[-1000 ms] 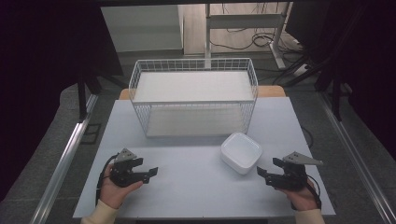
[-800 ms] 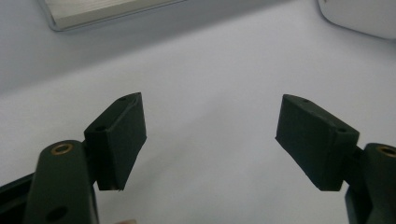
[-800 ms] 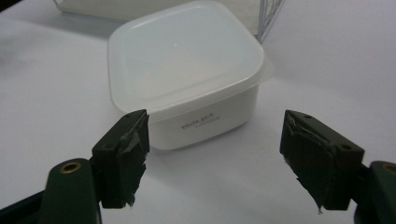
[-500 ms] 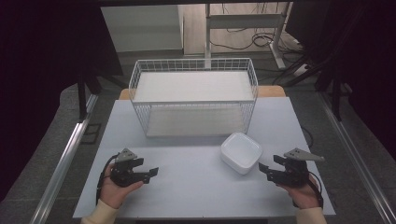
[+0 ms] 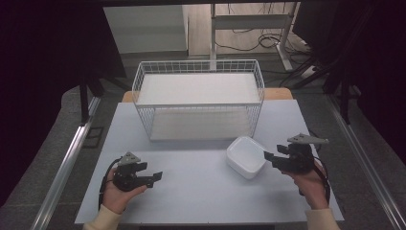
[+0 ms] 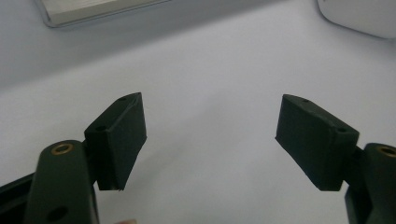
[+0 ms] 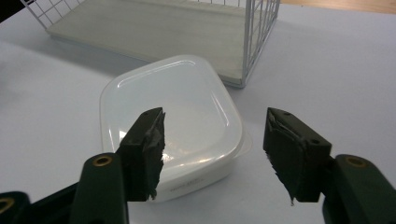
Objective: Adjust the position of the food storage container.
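White wire basket (image 5: 198, 98), rectangular, stood at upper centre of the high view on the table (image 5: 191, 191), a pale board lying flat across its top and a second pale board as its floor. In the right gripper view the basket's corner (image 7: 252, 42) sat at the top of the frame, just behind the container.

White plastic container (image 5: 246, 156), square with rounded corners, lid on, lay right of centre in the high view, just in front of the basket's right front corner and apart from it. In the right gripper view it (image 7: 173, 121) occupied the middle of the frame; faint small print ran along its near side wall, too small to read.

Left gripper (image 5: 155, 176), black, was held in the left hand (image 5: 117, 196) at lower left of the high view, over bare table. In the left gripper view (image 6: 210, 140) its jaws stood wide apart with nothing between them.

Right gripper (image 5: 268, 158), black with a grey plate on top, was held in the right hand (image 5: 311, 184) at lower right of the high view, just beside the container's right edge. In the right gripper view (image 7: 212, 149) its jaws stood wide apart, not touching the container.

Table surface: plain, pale grey-white, matte. Room: dim, grey floor, metal rails along both sides, cables (image 5: 258, 45) on the floor beyond the table.
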Tool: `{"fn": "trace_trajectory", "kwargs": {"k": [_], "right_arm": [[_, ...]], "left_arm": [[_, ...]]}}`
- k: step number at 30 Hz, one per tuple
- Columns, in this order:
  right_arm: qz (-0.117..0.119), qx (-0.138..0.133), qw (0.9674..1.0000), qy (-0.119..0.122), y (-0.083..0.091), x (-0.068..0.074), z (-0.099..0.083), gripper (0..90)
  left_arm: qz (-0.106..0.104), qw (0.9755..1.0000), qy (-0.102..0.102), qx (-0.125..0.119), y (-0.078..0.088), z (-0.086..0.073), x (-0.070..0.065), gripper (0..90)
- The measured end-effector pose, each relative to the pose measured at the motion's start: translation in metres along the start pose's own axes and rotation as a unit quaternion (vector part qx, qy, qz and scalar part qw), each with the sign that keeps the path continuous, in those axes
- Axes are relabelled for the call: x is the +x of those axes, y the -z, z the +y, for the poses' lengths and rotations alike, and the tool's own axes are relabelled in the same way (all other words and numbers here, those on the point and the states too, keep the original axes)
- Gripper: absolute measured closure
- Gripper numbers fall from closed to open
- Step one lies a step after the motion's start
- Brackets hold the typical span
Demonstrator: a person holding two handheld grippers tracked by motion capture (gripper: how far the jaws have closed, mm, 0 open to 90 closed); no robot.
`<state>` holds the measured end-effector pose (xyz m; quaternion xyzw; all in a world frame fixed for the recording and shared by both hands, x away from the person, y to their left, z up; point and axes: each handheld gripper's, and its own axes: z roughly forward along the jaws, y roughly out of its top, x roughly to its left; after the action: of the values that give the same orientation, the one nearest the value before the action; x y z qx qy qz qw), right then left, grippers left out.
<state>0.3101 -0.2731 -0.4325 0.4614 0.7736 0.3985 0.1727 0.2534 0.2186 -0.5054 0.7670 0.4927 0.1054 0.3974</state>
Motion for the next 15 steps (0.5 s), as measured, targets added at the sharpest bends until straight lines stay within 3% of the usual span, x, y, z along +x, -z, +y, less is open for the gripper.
{"fn": "trace_trajectory", "kwargs": {"k": [9,15], "right_arm": [[-0.013,0.021,0.9996,-0.013,-0.016,-0.012,0.013,46.4],[-0.016,0.045,0.9986,-0.021,-0.030,-0.023,0.020,59.6]], "left_arm": [[0.002,1.0000,0.002,0.000,0.000,0.000,0.001,24.1],[0.003,1.0000,0.002,0.004,0.000,0.000,0.000,24.3]]}}
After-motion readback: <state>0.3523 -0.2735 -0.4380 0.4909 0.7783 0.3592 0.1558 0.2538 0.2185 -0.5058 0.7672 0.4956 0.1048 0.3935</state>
